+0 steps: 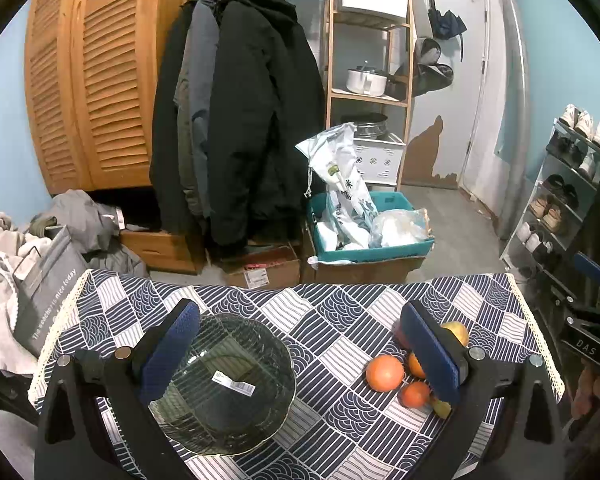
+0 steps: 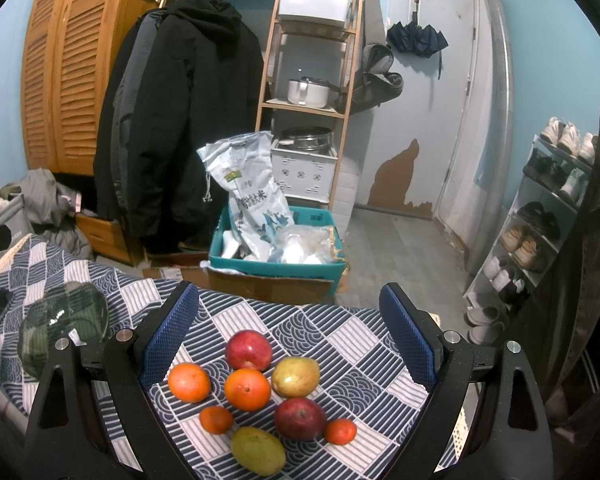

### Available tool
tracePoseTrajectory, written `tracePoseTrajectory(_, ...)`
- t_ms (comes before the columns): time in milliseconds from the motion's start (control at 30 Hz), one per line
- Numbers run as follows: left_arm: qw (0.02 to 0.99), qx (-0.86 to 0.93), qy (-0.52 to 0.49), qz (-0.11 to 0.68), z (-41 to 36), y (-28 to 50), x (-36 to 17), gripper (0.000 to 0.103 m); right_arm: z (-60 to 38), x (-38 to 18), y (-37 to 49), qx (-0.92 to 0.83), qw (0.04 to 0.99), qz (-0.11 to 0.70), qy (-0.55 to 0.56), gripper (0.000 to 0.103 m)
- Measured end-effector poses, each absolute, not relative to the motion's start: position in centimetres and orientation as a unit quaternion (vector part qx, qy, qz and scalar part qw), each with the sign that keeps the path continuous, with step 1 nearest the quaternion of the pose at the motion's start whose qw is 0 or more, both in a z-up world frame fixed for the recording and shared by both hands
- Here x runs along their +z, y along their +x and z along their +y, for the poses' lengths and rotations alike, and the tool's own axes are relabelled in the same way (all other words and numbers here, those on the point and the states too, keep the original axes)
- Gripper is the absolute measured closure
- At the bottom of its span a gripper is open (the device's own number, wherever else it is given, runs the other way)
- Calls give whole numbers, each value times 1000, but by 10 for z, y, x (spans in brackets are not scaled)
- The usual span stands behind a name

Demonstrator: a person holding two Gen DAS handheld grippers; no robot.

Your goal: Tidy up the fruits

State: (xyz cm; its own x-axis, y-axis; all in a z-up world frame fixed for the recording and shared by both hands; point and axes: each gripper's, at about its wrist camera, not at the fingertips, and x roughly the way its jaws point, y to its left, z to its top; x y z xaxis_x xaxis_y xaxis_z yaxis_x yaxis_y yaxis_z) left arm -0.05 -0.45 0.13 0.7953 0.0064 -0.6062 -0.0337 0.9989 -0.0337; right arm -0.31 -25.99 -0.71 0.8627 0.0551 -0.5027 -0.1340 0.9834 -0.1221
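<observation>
The left gripper (image 1: pixel 300 354) hangs over a table covered with a blue-and-white patterned cloth (image 1: pixel 332 320), its blue-padded fingers (image 1: pixel 170 354) spread wide with nothing between them; just below and beside the left finger sits a dark glass bowl (image 1: pixel 228 384) with a white label inside it, and no fruit shows in it; off by the right finger lies the fruit, well apart from the bowl: a large orange (image 1: pixel 385 373), a smaller one (image 1: pixel 415 394), and more pieces partly hidden behind the pad

The right gripper (image 2: pixel 296 340) is poised above the fruit pile, fingers (image 2: pixel 410 344) likewise wide apart and gripping nothing; between them on the cloth (image 2: pixel 340 336) rest a red apple (image 2: pixel 248 350) at the far side, a yellow-green pear (image 2: pixel 295 376) just right of it, two large oranges (image 2: pixel 247 390) (image 2: pixel 189 382) side by side, a second dark red apple (image 2: pixel 300 418) nearer the camera, two small tangerines (image 2: pixel 216 419) (image 2: pixel 340 431), and a green-yellow mango (image 2: pixel 258 450) closest of all; several pieces touch one another; the glass bowl (image 2: pixel 64 320) appears at the left of this view, apart from the pile

Beyond the table stand hanging black coats (image 1: pixel 252 120), a teal box (image 1: pixel 370 250) holding bags, a wooden shelf (image 1: pixel 368 80) and a shoe rack (image 2: pixel 540 220)
</observation>
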Motion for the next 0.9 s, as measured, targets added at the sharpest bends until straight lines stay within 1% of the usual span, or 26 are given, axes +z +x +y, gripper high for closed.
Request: tracePoseTrajectory(900, 947, 10, -20, 320, -9, 0, 0, 1, -260, -8, -3, 49, 962, 259, -77, 12)
